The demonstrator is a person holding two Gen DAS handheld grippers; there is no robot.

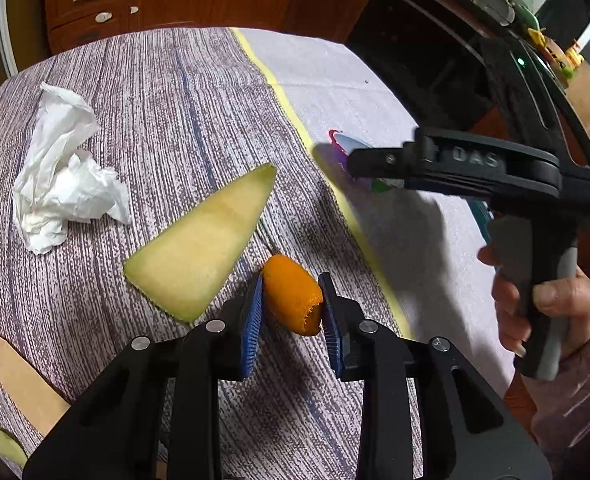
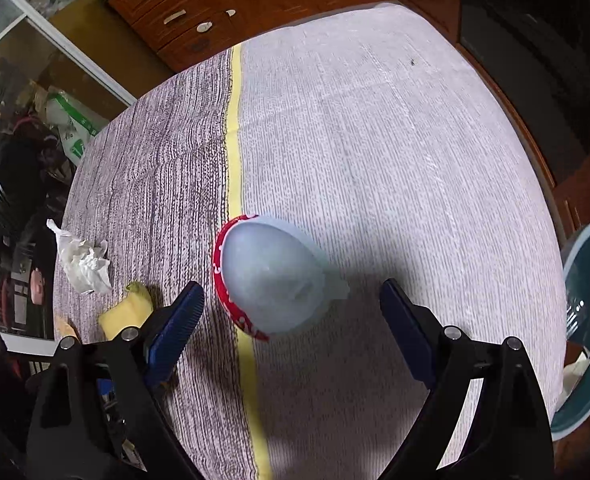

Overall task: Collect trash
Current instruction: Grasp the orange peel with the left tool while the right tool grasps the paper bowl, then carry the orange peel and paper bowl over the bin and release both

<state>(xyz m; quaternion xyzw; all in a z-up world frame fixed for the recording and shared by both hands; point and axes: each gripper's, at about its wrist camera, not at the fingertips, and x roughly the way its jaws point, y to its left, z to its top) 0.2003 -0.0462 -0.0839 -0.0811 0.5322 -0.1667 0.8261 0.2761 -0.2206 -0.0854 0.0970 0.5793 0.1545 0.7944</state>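
A curled orange peel (image 1: 291, 300) lies on the striped tablecloth, and my left gripper (image 1: 291, 312) has its blue pads pressed on both sides of it. A pale melon rind wedge (image 1: 203, 240) (image 2: 127, 312) and a crumpled white tissue (image 1: 63, 176) (image 2: 83, 260) lie to the left. A red-rimmed cup with a pale bluish top (image 2: 271, 276) (image 1: 341, 140) lies tipped beside the yellow stripe. My right gripper (image 2: 291, 288) (image 1: 355, 162) hangs just above it, open, with wide fingers either side and not touching it.
A teal bin (image 2: 587, 320) stands off the table's right edge. A brown paper bag (image 1: 11, 376) and another rind piece (image 1: 3, 444) sit at lower left. A person's hand (image 1: 547, 308) holds the right gripper's handle. A wooden drawer cabinet (image 2: 199, 12) stands behind the table.
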